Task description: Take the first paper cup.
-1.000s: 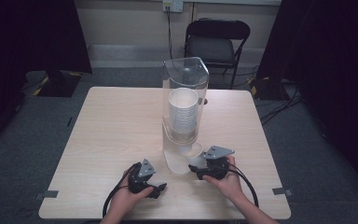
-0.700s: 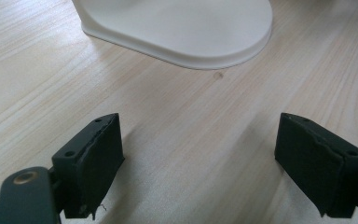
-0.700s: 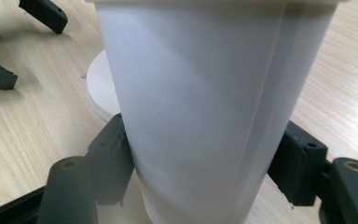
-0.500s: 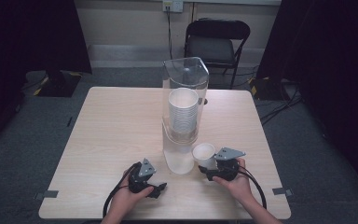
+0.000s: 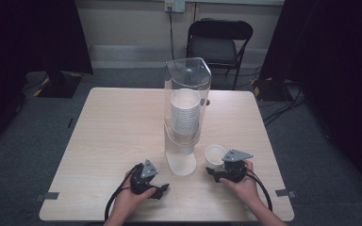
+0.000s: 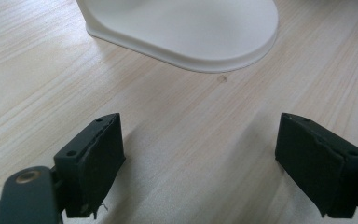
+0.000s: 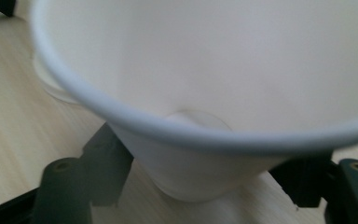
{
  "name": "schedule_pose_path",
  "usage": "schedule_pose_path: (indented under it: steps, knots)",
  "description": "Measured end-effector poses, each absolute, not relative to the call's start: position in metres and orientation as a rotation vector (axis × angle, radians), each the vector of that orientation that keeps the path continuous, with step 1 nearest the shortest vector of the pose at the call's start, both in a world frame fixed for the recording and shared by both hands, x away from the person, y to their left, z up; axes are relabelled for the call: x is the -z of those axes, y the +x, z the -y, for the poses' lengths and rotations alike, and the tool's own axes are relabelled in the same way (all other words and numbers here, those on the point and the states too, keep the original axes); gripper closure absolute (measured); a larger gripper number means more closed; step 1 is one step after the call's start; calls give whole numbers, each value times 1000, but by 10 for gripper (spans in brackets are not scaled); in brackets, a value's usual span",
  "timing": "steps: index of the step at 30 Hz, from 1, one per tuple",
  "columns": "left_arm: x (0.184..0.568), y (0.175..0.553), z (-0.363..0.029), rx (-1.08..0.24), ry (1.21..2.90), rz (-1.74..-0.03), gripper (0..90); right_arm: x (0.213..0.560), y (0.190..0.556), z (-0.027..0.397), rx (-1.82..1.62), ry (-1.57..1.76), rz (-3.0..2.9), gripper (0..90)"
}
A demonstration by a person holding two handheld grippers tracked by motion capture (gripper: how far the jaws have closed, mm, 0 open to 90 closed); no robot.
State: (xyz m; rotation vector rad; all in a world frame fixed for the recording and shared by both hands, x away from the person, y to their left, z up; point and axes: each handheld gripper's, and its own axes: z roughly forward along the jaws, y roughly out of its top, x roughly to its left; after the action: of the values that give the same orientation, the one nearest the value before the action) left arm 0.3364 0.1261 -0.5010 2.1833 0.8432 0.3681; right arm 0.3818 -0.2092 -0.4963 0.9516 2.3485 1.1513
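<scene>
A clear tube dispenser (image 5: 187,80) on a white base (image 6: 182,28) stands mid-table and holds a stack of white paper cups (image 5: 185,113). One white paper cup (image 5: 215,154) stands upright on the table just right of the base. My right gripper (image 5: 214,168) sits around its lower part. In the right gripper view the cup (image 7: 205,93) is between the jaws of that gripper (image 7: 205,184), which have just been opening and stand close beside its wall. My left gripper (image 5: 161,189) rests on the table in front of the base. It (image 6: 200,158) is open with bare wood between its jaws.
The light wooden table (image 5: 113,141) has free room on its left half and behind the dispenser. A black folding chair (image 5: 219,42) stands beyond the far edge. Cables trail from both grippers toward the near edge.
My right gripper came away from under the dispenser to the right with a cup and lowered it to the table. The left gripper stayed put.
</scene>
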Motion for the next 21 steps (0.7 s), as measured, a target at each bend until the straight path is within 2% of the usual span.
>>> schedule_pose_path:
  steps: [6,8,12,21]
  knots:
    - [501,336,-126,-368,2183,-843,149,494,388,218,-1115,1006,-2304,263]
    - [501,336,-126,-366,2185,-843,149,493,390,222,-1129,1040,-2290,208]
    - [501,336,-126,-367,2184,-844,149,491,387,226,-1122,1075,-2286,156]
    - [501,337,-126,-364,2184,-843,148,477,367,238,-1118,1056,-2272,162]
